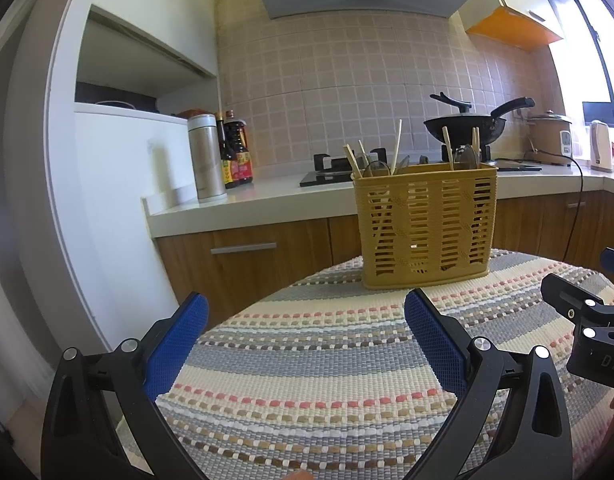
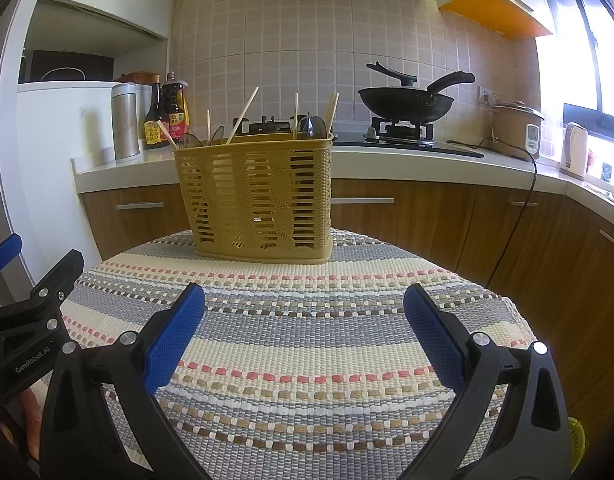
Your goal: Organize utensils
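A yellow slotted utensil basket stands upright at the far side of a round table covered by a striped woven cloth. Wooden chopsticks and dark clear spoons stick out of its top. My left gripper is open over the near cloth, with nothing between its blue pads. My right gripper is open too and holds nothing. Each gripper shows at the edge of the other's view, the right gripper body and the left gripper body.
Behind the table runs a kitchen counter with a steel flask, sauce bottles, a gas hob with a black wok, a rice cooker and a kettle. Wooden cabinets stand below; a white fridge stands left.
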